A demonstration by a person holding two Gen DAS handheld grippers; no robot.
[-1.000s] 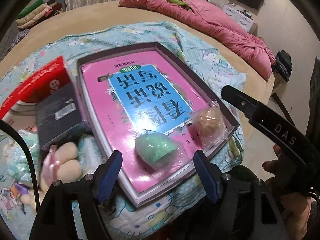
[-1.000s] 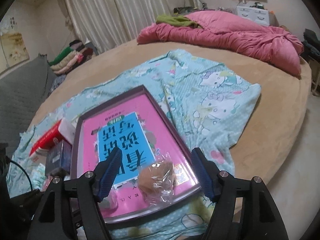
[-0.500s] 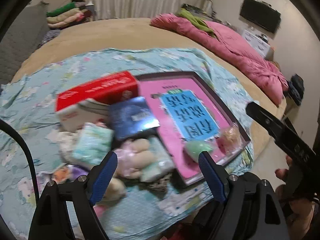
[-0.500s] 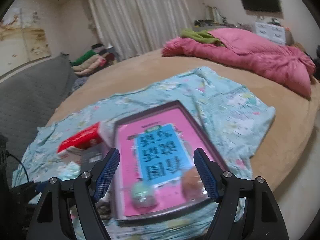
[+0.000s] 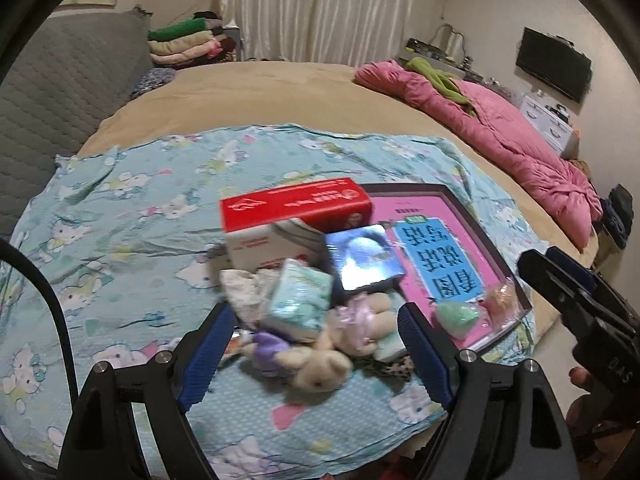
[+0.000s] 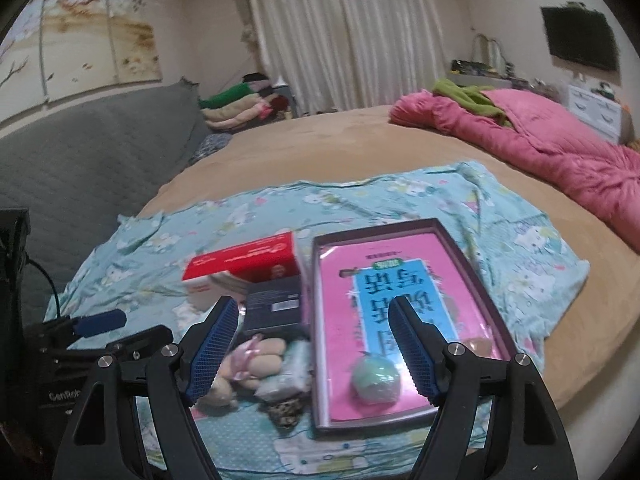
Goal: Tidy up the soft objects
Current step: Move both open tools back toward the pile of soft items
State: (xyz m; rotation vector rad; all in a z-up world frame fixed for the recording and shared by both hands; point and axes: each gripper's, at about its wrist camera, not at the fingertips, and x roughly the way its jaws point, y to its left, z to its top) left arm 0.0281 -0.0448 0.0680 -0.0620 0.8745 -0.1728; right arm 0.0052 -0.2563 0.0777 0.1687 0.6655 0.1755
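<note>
Left wrist view: left tool (image 5: 316, 354) spread, empty, low centre; plush toys (image 5: 320, 364) heaped between its fingers on teal blanket (image 5: 132, 216); green soft ball (image 5: 458, 316) in pink tray (image 5: 464, 200), lower right.

Right wrist view: right tool (image 6: 310, 350) spread, empty; green soft ball (image 6: 376, 378) in pink tray (image 6: 396, 224), lower centre-right; plush toys (image 6: 248, 360) lower centre-left.

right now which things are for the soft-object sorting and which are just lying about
For the job:
plush bunny
green squishy
orange squishy
tissue pack
tray

Lying about:
red box
dark box
pink quilt
folded clothes
</note>
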